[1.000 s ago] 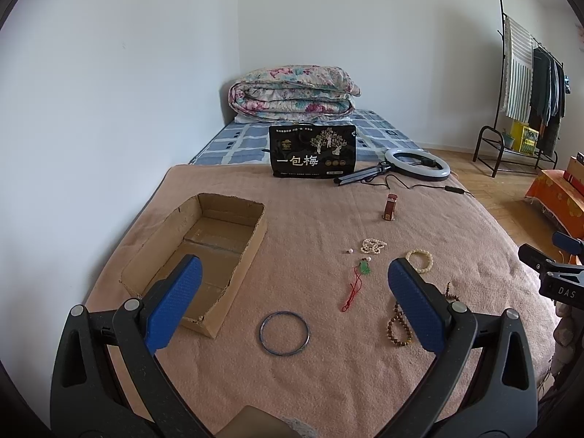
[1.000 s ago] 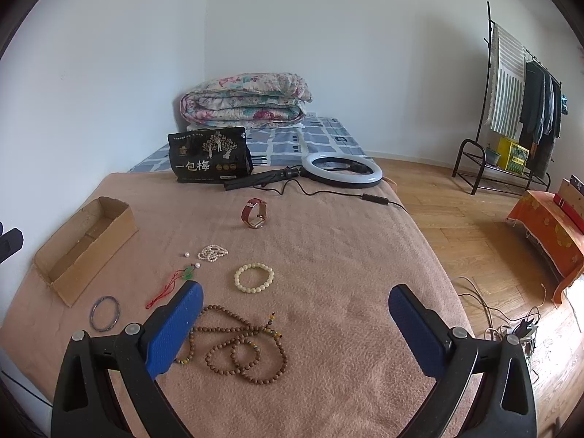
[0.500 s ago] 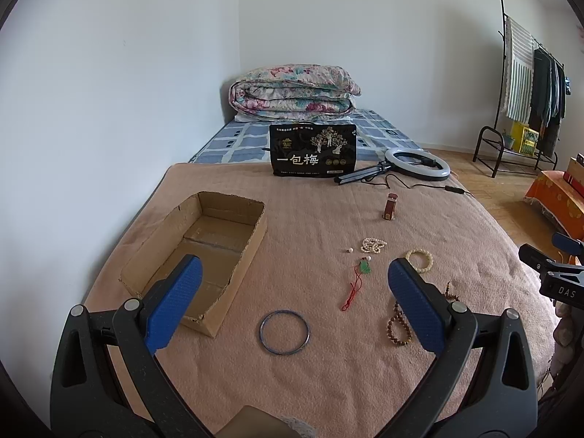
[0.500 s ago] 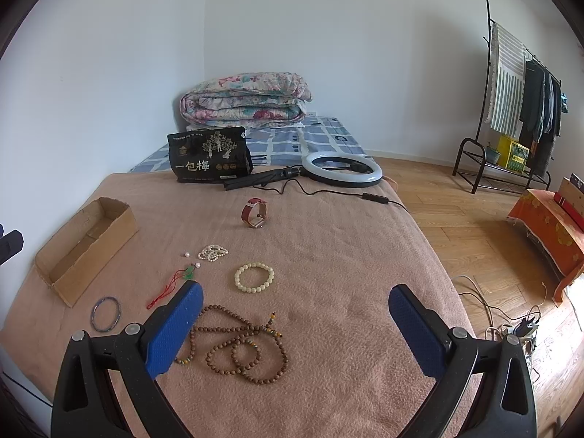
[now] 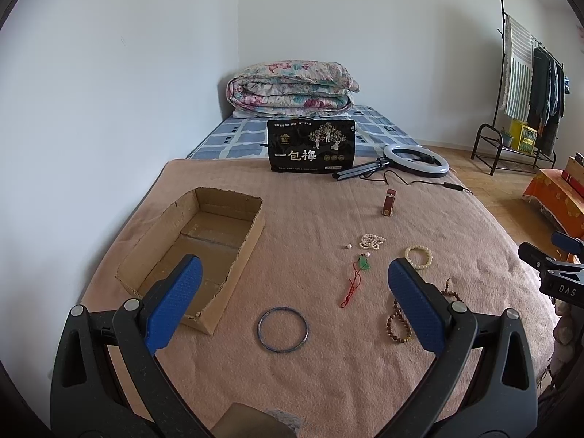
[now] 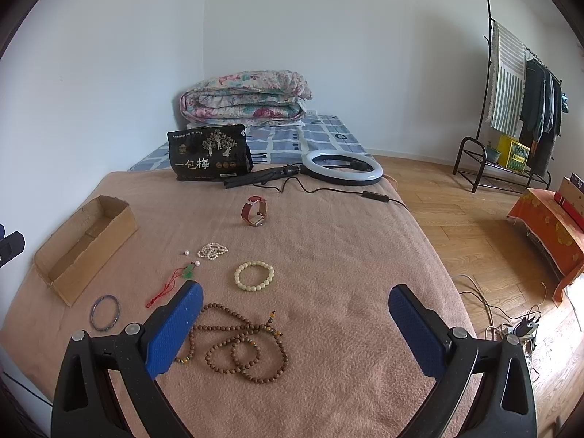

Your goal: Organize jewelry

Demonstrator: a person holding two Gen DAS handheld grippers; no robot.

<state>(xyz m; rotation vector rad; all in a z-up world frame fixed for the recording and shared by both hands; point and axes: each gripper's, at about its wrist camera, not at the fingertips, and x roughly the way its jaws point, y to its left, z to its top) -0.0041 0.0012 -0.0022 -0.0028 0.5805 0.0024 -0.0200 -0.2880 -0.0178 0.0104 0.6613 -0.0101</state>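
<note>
**Both grippers hover wide open over the jewelry on the bed**

The left gripper (image 5: 292, 299) hangs above the brown blanket (image 5: 328, 383), jaws spread wide and holding nothing. Framed between them, near the camera, lies the blue bangle (image 5: 283, 329), flat on the blanket and touching neither pad. Up past it, the red-corded green pendant (image 5: 356, 279) sits between the jaws too, closer to the right pad. The open cardboard box (image 5: 222, 226) lies behind the left pad, to the left of the bangle.

Over to the right gripper (image 6: 295, 323): jaws also spread, nothing pinched. The long brown bead necklace (image 6: 241, 343) lies coiled just beside its left pad, partly tucked behind it, well away from the right pad. Beyond it, the cream bead bracelet (image 6: 254, 275) rests between the jaws' line of sight, then the small pearl strand (image 6: 212, 250) with loose pearls beside it, and farther still the red-strapped watch (image 6: 254, 211), standing on edge.

At the far end of the blanket, a black bag (image 6: 210, 154) stands upright, with a ring light (image 6: 342, 166) lying beside it.
</note>
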